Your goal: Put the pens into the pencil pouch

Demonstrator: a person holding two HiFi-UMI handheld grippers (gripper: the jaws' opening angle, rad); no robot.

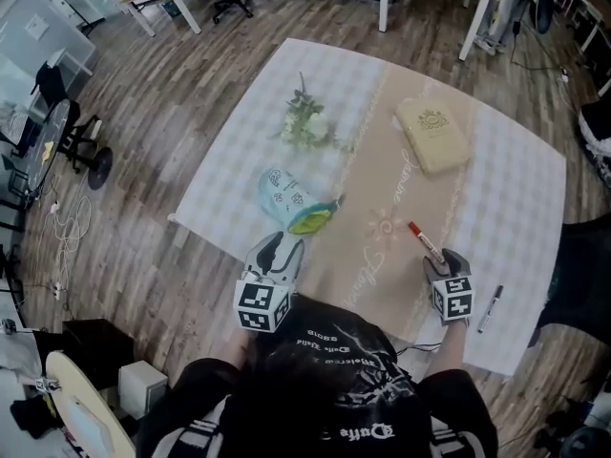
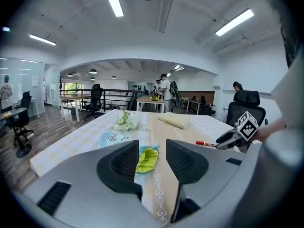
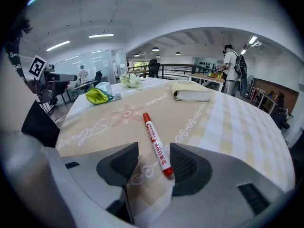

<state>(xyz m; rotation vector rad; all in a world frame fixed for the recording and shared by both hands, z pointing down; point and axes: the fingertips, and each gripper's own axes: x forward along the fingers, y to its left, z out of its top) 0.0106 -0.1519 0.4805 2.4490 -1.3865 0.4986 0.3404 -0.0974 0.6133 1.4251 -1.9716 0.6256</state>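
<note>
Head view: the pencil pouch [image 1: 289, 201] lies on the tabletop [image 1: 516, 189], its mouth toward the left tongs [image 1: 280, 246]. The red marker [image 1: 426, 241] lies just ahead of the right tongs [image 1: 444, 263], with the black pen [image 1: 490, 308] off to their right.
Left gripper view: the left tongs gape wide and empty, aimed at the pencil pouch's green-lined mouth.
Right gripper view: the right tongs are spread wide astride the red marker's near end, pads not pressing.
Handling: the red marker looks light, stiff and smooth, so it may roll. Pinch it mid-barrel. The pencil pouch looks soft, and its mouth may need holding open.

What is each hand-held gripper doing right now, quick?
Left hand-held gripper: open, holding nothing.
Right hand-held gripper: open, with the near end of the red marker between its jaws, not gripped.
</note>
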